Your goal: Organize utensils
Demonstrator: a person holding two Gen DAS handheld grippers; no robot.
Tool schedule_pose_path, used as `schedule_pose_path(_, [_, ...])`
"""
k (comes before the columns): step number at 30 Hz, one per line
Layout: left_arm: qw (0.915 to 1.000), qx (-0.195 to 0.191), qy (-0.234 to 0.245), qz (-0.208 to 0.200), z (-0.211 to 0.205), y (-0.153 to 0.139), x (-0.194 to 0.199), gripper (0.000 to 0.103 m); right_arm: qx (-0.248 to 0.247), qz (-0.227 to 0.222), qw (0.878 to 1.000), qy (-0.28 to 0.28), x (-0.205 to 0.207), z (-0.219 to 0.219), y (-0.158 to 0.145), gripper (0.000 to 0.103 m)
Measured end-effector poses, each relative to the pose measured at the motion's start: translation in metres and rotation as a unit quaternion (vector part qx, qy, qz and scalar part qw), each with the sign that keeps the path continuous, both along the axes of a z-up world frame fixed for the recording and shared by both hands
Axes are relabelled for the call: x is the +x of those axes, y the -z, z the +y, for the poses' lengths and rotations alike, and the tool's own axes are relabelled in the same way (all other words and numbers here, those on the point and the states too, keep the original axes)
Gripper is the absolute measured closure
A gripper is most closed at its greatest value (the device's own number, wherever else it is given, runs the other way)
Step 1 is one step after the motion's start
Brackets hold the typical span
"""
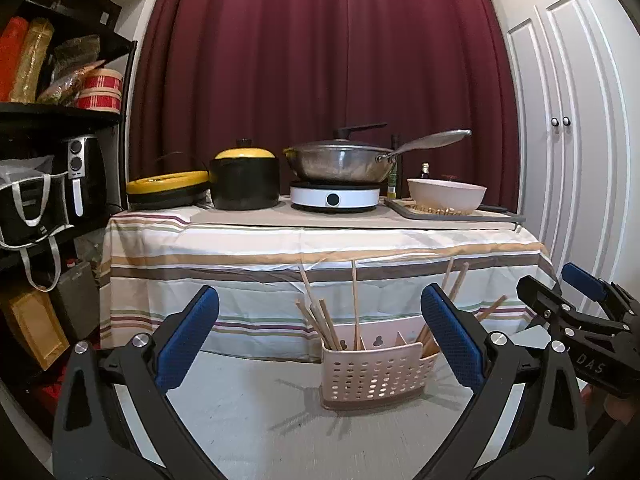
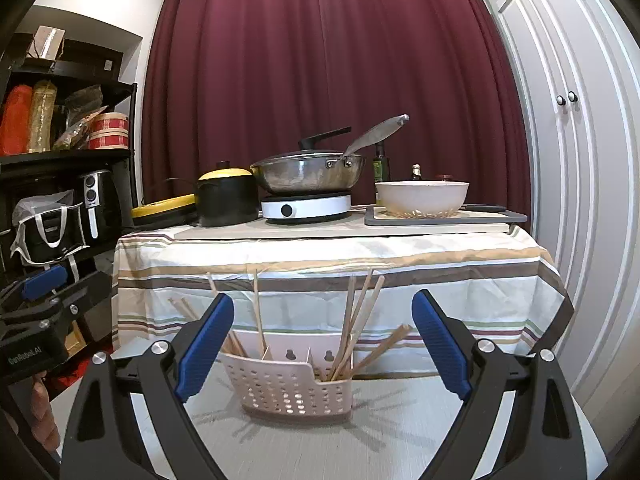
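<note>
A beige perforated utensil basket stands on the pale near table. Several wooden chopsticks stick up from its compartments, leaning at different angles. My left gripper is open, its blue pads either side of the basket and short of it, nothing between them. My right gripper is open too, framing the basket from nearer the right. The right gripper shows at the right edge of the left wrist view, and the left gripper at the left edge of the right wrist view.
Behind stands a table with a striped cloth carrying a yellow-lidded black pot, a wok on a white hob and a white bowl on a grey tray. A dark shelf stands left, white cupboard doors right.
</note>
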State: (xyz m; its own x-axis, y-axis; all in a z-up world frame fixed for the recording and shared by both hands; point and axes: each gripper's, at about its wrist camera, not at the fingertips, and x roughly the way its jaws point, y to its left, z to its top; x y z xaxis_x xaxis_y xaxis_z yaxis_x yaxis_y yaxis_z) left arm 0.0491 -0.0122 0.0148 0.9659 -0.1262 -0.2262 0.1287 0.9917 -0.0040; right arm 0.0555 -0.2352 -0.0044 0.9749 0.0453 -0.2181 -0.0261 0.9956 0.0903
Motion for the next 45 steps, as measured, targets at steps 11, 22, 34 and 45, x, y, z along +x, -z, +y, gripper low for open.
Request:
schedule_pose_path(11, [0.9998,-0.003,-0.009,-0.016,0.012,-0.023,-0.054,0.004,-0.021,-0.032,0.999,0.011,-0.062,0.005,-0.030,0.014])
schedule_pose_path(22, [0.9995,-0.007,-0.009,-0.031,0.017,-0.033,-0.087,0.004,-0.020,-0.044,0.999,0.014,-0.090,0.003,-0.037,0.013])
schedule_pose_path(34, [0.9994,-0.007,-0.010,-0.031,0.015,-0.032,-0.093,0.004,-0.018,-0.048,0.999,0.015,-0.094,0.001,-0.036,0.013])
schedule_pose_path(45, [0.9995,-0.009,-0.010,-0.029,0.014,-0.031,-0.096,0.004,-0.020,-0.050,0.998,0.014,-0.096,-0.002,-0.037,0.013])
